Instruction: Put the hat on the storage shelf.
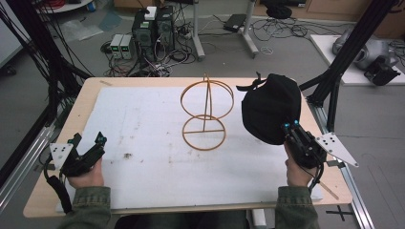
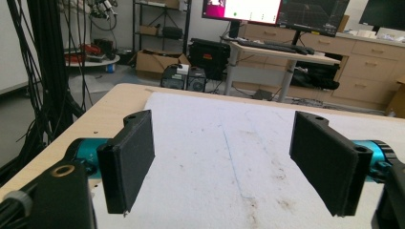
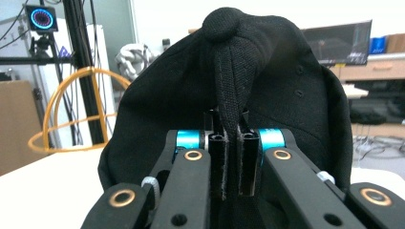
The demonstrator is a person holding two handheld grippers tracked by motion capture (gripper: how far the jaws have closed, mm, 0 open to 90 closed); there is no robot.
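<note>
A: Right tongs [image 3: 228,157] are clamped on a fold of the black fabric baseball cap [image 3: 248,90]. The pinched ridge runs up from the jaws to the crown button. In the high view the cap [image 1: 270,112] hangs off those tongs [image 1: 291,128] at the right edge of the counter [image 1: 88,102], lifted by the look of it, though I can't tell if its far side touches the white foam sheet [image 1: 143,143].

B: Left side?

A: Left tongs [image 2: 222,157] are wide apart with nothing between them, just bare sheet ahead. They [image 1: 90,145] sit low at the near left corner, well away from everything.

B: Target?

A: My guess is the orange wire hat stand [image 1: 205,112], two hoops on a thin upright post, mid-counter. It sits to the left of the cap and slightly farther from the person. The stand's long axis is vertical, so the cap would have to go over the top hoop and down. The right hand is much nearer, and the stand [image 3: 76,109] appears left of the cap in the right gripper view.

B: Cap condition?

A: Soft mesh-like weave, eyelets visible, crown bunched by the pinch, strap poking out at the far top edge. I can't make out the brim. Likely floppy on release.
</note>
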